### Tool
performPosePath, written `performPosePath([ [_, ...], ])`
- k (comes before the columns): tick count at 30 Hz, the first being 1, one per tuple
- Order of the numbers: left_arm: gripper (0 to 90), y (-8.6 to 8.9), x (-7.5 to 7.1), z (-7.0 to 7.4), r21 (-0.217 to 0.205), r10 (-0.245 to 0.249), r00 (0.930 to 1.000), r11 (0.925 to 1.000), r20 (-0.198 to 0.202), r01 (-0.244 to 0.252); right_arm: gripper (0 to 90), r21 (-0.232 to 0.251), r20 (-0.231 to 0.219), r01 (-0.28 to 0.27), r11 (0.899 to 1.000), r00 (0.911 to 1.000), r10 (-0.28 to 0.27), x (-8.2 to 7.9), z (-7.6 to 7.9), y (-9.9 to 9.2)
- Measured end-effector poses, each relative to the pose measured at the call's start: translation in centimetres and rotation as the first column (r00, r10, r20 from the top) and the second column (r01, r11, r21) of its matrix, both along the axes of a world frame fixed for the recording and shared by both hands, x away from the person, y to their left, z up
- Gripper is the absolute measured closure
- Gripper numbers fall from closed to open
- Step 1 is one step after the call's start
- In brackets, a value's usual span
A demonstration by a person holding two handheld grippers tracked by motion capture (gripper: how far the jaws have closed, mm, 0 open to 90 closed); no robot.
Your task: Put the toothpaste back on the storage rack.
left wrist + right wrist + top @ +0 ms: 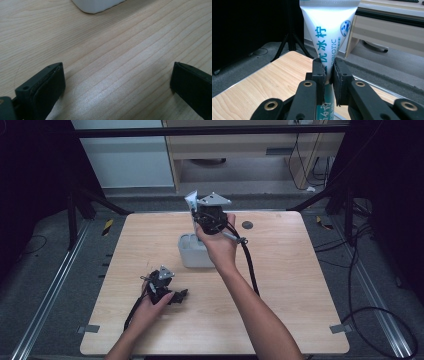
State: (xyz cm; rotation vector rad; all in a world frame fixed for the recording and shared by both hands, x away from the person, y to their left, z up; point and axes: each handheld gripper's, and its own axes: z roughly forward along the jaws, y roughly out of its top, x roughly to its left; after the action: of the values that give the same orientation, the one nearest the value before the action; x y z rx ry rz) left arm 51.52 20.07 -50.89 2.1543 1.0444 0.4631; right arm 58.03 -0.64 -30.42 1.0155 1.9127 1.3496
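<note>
Right gripper view: a white tube is pinched upright between the right tool's black jaws.

The tube is held raised above the grey holder, which stands near the middle of the wooden bench. The left tool is rested low on the bench, near the front-left, well apart from the holder, with its jaws spread wide and nothing between them.

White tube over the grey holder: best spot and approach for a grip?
Grip the white tube on its narrow lower body, as the right gripper does, jaws coming level from the side onto its flat faces. It stands upright, crimped end fanning wide on top, above the grey holder.
</note>
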Motion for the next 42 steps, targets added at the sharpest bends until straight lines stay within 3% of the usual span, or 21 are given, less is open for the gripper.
performPosePath([
  [19, 0.0, 0.0, 0.0, 0.0, 0.000, 0.001, 1.0000, 1.0000, 0.001, -0.001, 80.8, -0.012, -0.018, -0.005, 1.000, 0.9998, 0.005, 0.4, -1.4, 0.7],
  [42, 0.0, 0.0, 0.0, 0.0, 0.001, -0.002, 1.0000, 1.0000, -0.001, 0.002, 80.8, -0.020, -0.077, 0.003, 1.000, 0.9970, -0.004, 1.0, -4.7, 0.8],
])
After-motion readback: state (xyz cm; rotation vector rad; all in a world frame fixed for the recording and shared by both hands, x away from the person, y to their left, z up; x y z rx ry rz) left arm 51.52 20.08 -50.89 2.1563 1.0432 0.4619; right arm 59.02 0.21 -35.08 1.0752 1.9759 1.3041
